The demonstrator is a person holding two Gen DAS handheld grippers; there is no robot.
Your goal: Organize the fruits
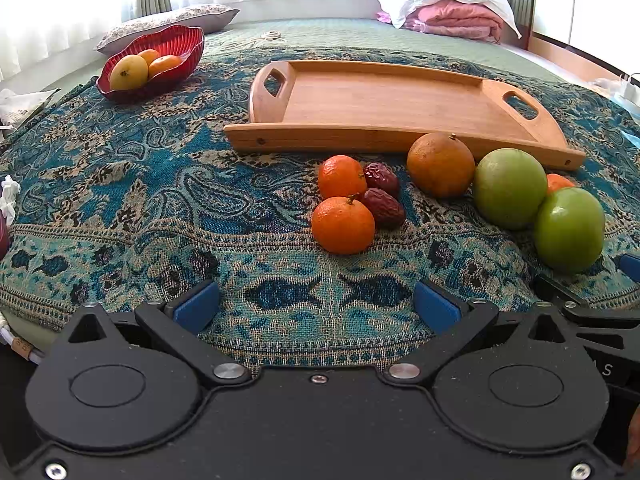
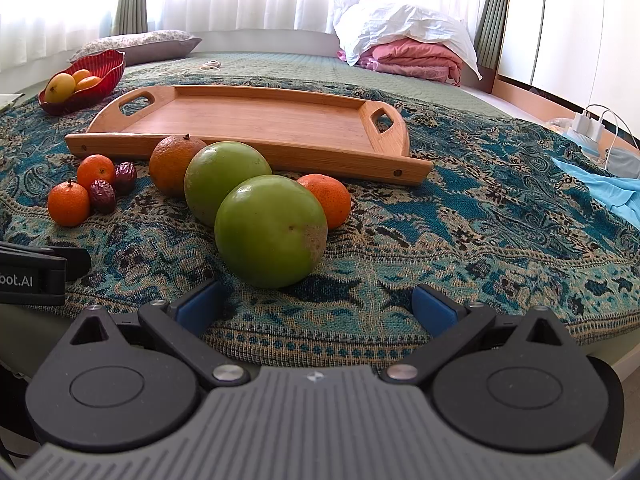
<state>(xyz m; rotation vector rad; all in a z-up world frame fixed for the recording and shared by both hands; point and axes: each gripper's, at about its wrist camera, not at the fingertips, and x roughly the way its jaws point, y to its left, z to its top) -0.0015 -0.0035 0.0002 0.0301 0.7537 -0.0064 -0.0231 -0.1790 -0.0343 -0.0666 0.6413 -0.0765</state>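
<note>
An empty wooden tray (image 1: pixel 384 100) (image 2: pixel 256 120) lies on the blue patterned cloth. In front of it lie loose fruits: two small tangerines (image 1: pixel 343 225) (image 2: pixel 69 204), two dark red dates (image 1: pixel 384 207) (image 2: pixel 103 195), a large orange (image 1: pixel 441 165) (image 2: pixel 170 164), two green fruits (image 1: pixel 570 229) (image 2: pixel 271 231) and another tangerine (image 2: pixel 330 198). My left gripper (image 1: pixel 318 308) is open and empty, short of the tangerines. My right gripper (image 2: pixel 316 308) is open and empty, just short of the nearest green fruit.
A red bowl (image 1: pixel 176 46) (image 2: pixel 108 66) with a yellow fruit and two orange ones stands at the far left. Pillows and folded pink bedding (image 2: pixel 416 60) lie at the back. A charger and blue cloth (image 2: pixel 612 192) are at the right edge.
</note>
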